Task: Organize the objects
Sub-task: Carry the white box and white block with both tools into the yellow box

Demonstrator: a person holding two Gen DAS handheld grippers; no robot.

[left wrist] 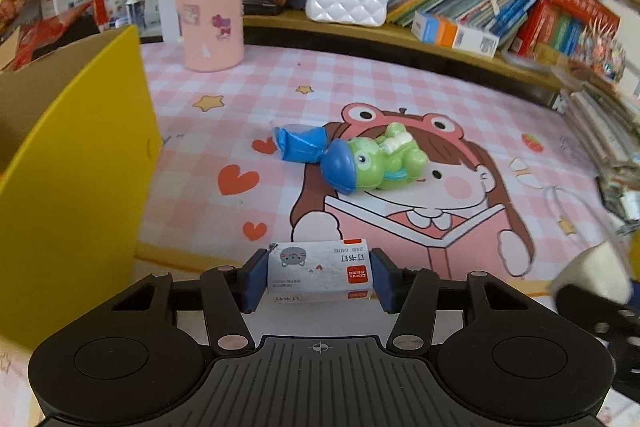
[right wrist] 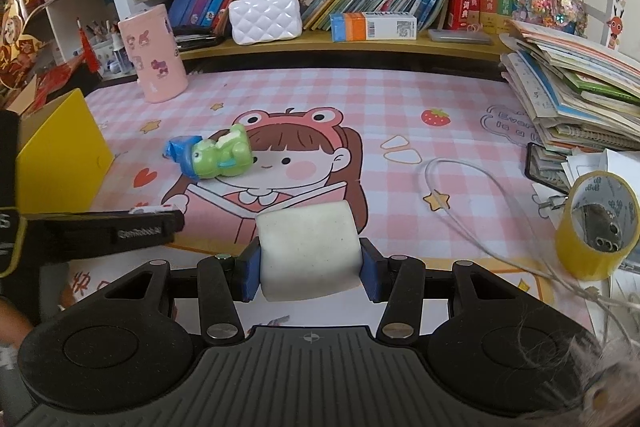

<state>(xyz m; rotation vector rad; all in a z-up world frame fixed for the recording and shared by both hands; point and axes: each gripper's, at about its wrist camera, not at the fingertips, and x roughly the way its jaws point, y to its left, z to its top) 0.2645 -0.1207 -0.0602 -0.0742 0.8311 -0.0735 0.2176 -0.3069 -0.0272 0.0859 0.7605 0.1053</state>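
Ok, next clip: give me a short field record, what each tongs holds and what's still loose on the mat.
left tongs: shut on staples box
right tongs: shut on white eraser block
loose on mat: green frog toy, white cable
container: yellow box, left edge of mat
right edge: yellow tape roll

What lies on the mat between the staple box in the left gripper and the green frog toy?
Nothing: in the left wrist view, only bare printed mat separates the staple box from the green frog toy.
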